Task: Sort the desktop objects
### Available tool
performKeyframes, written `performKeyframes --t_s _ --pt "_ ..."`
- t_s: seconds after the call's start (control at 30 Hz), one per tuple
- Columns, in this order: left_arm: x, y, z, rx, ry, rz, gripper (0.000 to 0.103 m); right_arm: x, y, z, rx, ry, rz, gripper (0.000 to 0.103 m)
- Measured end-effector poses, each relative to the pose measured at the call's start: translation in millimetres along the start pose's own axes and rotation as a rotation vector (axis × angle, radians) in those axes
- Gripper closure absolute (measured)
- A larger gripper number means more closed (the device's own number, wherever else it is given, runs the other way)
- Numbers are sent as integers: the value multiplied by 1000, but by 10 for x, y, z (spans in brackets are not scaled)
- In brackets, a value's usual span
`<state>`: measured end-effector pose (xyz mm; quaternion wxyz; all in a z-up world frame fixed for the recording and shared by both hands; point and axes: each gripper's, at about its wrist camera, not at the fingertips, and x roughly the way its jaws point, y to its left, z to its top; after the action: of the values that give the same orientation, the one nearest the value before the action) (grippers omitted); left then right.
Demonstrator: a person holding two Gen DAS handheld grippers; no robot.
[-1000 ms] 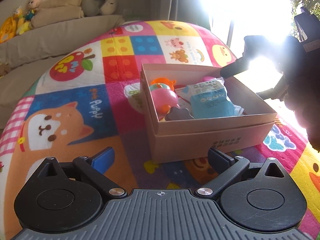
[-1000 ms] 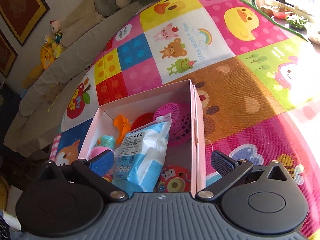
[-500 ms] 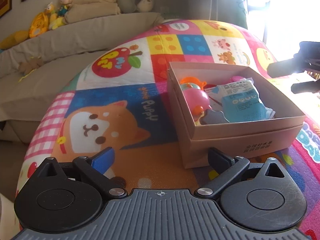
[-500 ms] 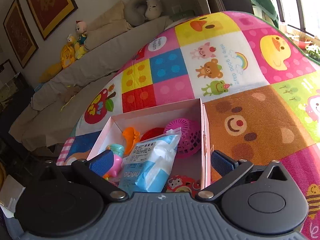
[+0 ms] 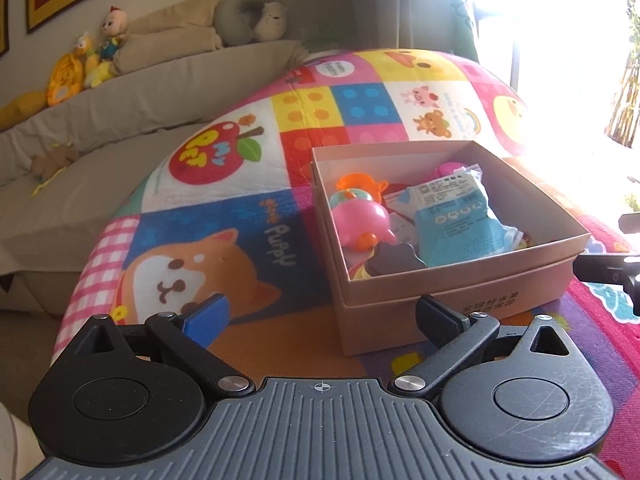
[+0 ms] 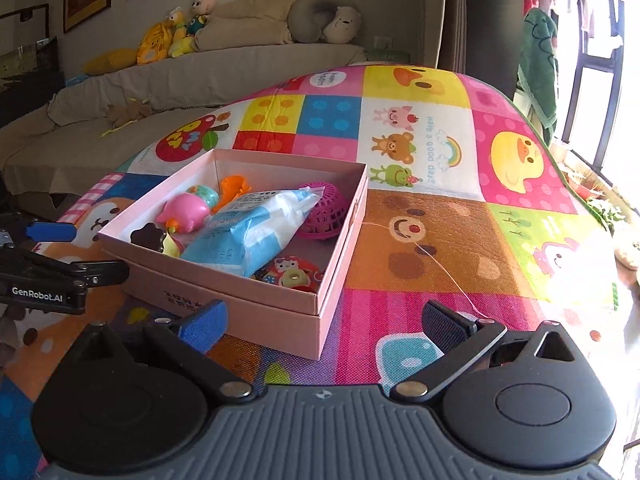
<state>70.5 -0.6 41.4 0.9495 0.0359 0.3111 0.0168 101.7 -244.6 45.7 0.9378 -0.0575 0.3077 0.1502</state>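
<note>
Right wrist: pink box (image 6: 280,300) w/ blue packet (image 6: 256,232), pink toy (image 6: 186,212).

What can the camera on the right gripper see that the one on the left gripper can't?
Only the right wrist view shows the round red cartoon toy in the box's near corner, and most of the pink mesh ball.

Only the left wrist view shows the whole orange puppy picture on the mat.

Both show the pink cardboard box, the blue-and-white wipes packet, the pink plastic toy, and both open grippers.
</note>
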Motion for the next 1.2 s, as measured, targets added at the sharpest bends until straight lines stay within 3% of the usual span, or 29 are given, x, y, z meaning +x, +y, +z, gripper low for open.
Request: performKeyframes --t_s 0.07,0.2,0.3,0.53,0.63,0.8,0.9,1.2 --pt "15 8 13 8 5 13 0 98 -85 1 58 -1 -44 0" --pt "82 -22 -12 43 21 45 0 221 -283 -75 193 14 -24 0" --pt "106 -50 -20 53 37 57 0 264 -341 -167 211 28 -88 0" --pt "-173 -154 104 98 -41 -5 0 185 -505 -395 300 39 -35 0" --pt "-216 -228 193 109 -45 -33 0 99 -505 -425 313 -3 -32 0" --pt "-166 -359 182 128 -25 -20 0 49 -429 -456 285 -14 -28 0" --pt "-141 -376 72 106 14 -7 0 60 -275 -486 206 42 12 0" --pt "-250 -211 -540 -95 120 2 0 46 247 -562 -49 108 -6 0"
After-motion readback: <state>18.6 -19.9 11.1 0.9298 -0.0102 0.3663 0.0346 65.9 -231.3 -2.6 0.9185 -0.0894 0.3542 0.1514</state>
